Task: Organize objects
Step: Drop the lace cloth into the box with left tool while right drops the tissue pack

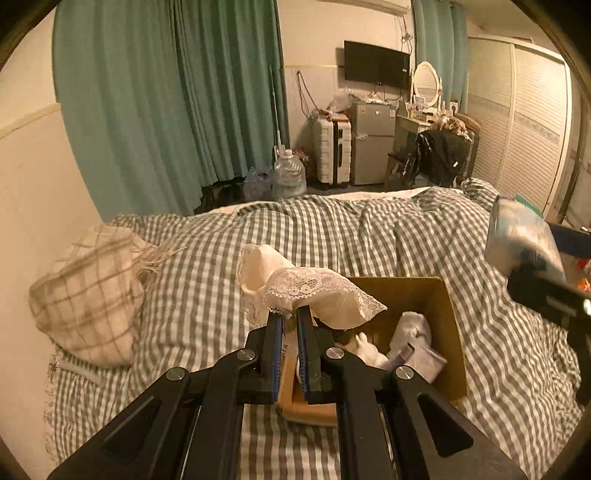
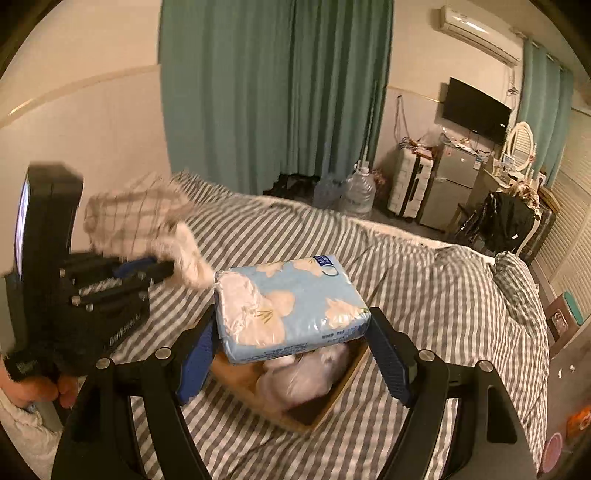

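Box point(image 1: 439, 295) on bed point(image 1: 207, 295); pillow point(image 1: 88, 295) left.

I'm in a bedroom, warm dim light. Bed point(image 1: 369, 229) with grey-white checked cover fills the foreground. Teal curtains point(image 1: 166, 103) hang floor-length on the far wall, more by the corner. Wall TV point(image 1: 376, 64) above a small silver fridge point(image 1: 371, 144), white suitcase point(image 1: 331, 149) just beside it. Oval-mirror dressing table point(image 1: 424, 107) next, chair draped in black clothing point(image 1: 439, 155) in front. Louvred wardrobe point(image 1: 517, 122) right. Air conditioner point(image 2: 476, 33) up high. Water jugs point(image 1: 289, 175) on floor.
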Demonstrator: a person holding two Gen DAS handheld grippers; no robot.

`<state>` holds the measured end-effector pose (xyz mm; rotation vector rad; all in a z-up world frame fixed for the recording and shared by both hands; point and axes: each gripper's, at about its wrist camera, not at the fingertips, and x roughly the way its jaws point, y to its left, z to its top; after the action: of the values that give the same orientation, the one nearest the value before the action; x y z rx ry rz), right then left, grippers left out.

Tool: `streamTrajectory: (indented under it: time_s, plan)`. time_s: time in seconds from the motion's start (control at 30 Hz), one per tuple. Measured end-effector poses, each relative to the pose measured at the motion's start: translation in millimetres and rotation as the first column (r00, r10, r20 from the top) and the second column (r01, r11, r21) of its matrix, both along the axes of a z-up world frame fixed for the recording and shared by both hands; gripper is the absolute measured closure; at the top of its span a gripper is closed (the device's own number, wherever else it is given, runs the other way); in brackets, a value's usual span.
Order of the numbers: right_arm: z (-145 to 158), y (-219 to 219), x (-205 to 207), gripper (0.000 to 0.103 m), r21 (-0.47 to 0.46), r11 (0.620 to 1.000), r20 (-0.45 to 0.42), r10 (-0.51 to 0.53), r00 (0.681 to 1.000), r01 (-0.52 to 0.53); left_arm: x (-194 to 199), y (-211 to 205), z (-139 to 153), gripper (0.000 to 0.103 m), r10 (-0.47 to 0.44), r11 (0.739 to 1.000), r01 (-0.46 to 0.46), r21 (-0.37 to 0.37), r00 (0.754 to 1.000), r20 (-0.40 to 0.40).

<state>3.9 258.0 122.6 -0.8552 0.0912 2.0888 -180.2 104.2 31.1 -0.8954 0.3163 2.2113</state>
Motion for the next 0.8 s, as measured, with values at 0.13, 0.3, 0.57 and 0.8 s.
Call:
streamTrajectory:
  time_s: [0.13, 0.3, 0.57, 0.8]
  plan:
    - [-21.5, 44.1, -9.8, 0.026, -0.068, 0.997, 0.027, -0.033, 0.999, 0.034, -15.4, 23.7, -27.3, 0.095, -0.009, 0.999, 0.011, -0.038, 0.999, 0.038]
    - [-76.7, 76.7, -14.5, 0.026, -0.164, 0.985, 0.076, -0.045, 0.996, 0.057, -25.0, 44.2, -73.5, 0.095, -0.023, 0.995, 0.032, -0.09, 0.995, 0.102]
    - [-115.3, 100.7, -9.6, 0.013, -0.222, 0.972, 0.08, -0.061, 0.995, 0.078, -13.5, 59.8, -99.1, 0.093, -0.069, 0.988, 0.082, -0.129, 0.992, 0.103]
    - [-88.0, 85.6, 9.8, 0.013, -0.183, 0.978, 0.046, -0.095, 0.994, 0.102, -8.6, 45.3, -83.0, 0.068, -0.042, 0.989, 0.056, -0.135, 0.994, 0.101]
